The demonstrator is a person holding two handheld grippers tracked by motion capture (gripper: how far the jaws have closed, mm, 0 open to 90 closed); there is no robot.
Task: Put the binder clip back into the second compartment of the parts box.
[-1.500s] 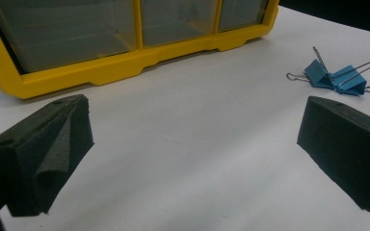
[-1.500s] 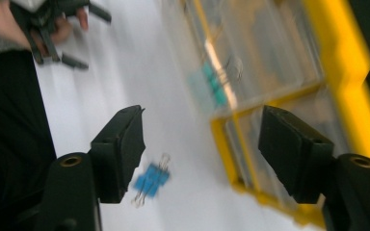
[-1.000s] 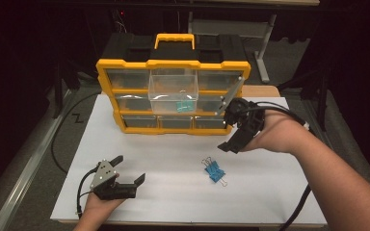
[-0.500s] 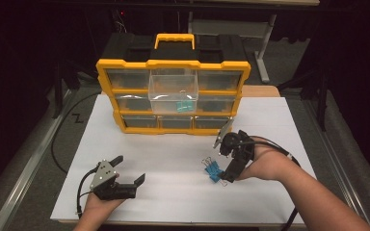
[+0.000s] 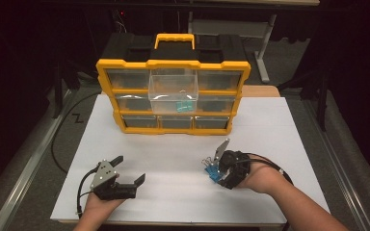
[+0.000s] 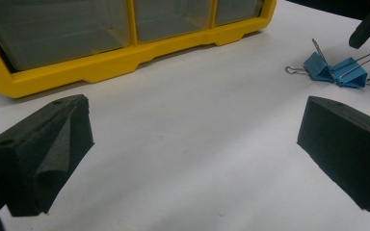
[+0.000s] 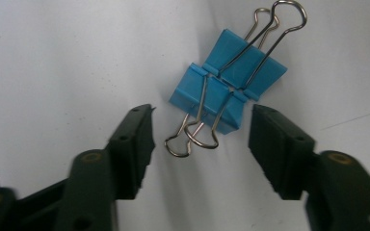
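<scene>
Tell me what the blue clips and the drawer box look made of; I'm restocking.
Binder clips: bodies look like blue-painted sheet metal, folded with crisp edges; the handles are bare shiny wire loops. Organizer: the frame looks like yellow moulded plastic, matte with rounded corners; its drawers look like clear, slightly cloudy plastic.

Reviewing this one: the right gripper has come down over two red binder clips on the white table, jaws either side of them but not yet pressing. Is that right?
Not quite: the binder clips are blue, not red, as the right gripper view shows. The rest holds: the right gripper is down over the two clips on the white table, its jaws just closing in, one on either side and not yet pressing.
</scene>
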